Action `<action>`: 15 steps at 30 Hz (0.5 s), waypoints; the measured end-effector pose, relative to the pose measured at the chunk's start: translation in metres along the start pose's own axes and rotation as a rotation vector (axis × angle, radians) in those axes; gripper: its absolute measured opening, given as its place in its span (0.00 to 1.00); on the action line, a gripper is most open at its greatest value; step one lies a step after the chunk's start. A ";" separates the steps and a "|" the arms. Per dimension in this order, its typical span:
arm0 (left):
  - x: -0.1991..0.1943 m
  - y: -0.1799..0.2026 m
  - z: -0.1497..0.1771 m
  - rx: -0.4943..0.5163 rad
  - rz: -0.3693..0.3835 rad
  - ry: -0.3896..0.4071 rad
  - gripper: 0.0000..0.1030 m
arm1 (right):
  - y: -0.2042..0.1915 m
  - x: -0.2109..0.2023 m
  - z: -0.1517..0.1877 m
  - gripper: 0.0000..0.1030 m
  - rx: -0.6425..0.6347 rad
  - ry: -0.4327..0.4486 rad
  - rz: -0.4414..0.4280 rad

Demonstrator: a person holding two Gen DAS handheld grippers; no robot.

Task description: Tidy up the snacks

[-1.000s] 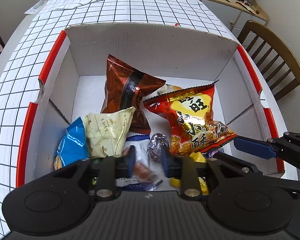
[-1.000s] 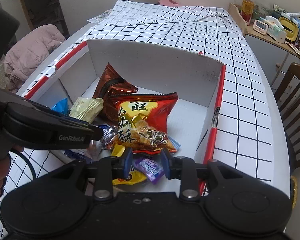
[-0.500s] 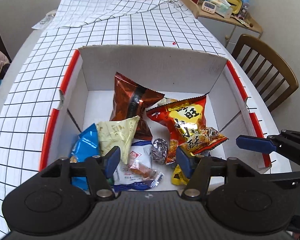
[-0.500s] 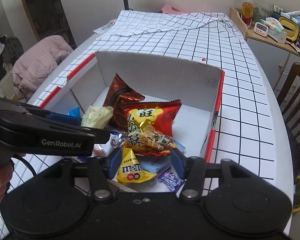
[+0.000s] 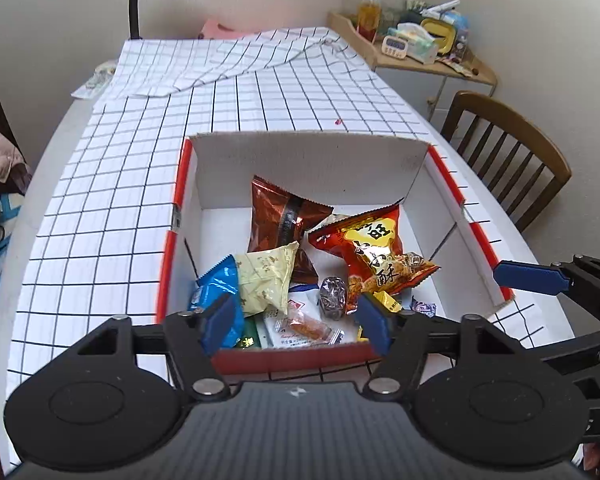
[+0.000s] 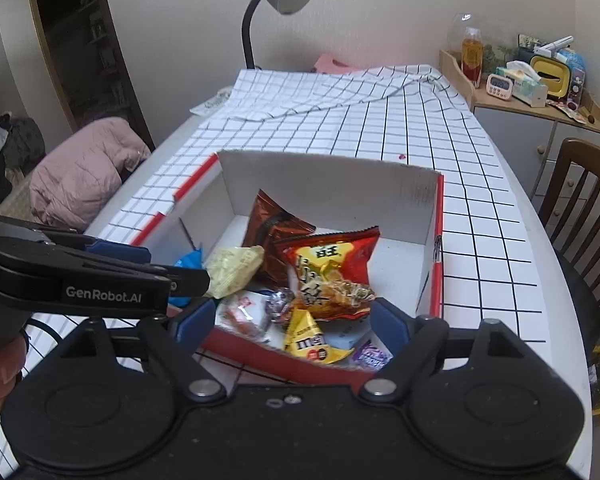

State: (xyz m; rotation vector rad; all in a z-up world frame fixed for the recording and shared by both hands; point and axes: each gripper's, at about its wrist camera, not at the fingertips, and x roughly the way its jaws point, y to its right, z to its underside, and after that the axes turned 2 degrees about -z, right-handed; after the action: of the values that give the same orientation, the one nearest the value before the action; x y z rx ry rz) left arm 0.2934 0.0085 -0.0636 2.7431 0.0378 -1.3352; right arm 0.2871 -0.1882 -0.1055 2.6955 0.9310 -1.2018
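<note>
- Both tongs, left (image 5: pixel 296 322) and right (image 6: pixel 290 322), now released and holding nothing; a second ago each was nearly closed low inside the box (image 5: pixel 308 152).
- Both have since pulled back and up: near red wall of the box now shows between the fingers in both wrist views.
- Snacks all lie in the box: brown bag (image 5: pixel 282 216) toward the far wall, red bag (image 5: pixel 374 248) mid-right, cream pack (image 5: pixel 266 278) and blue pack (image 5: pixel 216 292) at near left, small candies along the near wall.
- Box sits toward the near edge of the surface (image 5: pixel 120 184), which carries no loose packs that I can see.
- Judgement: both drops done; task looks at or near its end.
</note>
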 end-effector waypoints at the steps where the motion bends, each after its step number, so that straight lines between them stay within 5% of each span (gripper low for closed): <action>1: -0.005 -0.001 0.001 0.002 0.004 0.007 0.66 | -0.002 -0.004 0.001 0.85 0.003 0.010 0.006; 15: -0.067 -0.021 0.032 -0.026 0.063 0.086 0.73 | -0.028 -0.070 0.024 0.98 0.041 0.164 0.047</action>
State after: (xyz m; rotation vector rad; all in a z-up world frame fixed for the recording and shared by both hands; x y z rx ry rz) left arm 0.2256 0.0274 -0.0325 2.7539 -0.0241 -1.1925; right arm 0.2197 -0.2067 -0.0688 2.8672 0.8641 -1.0145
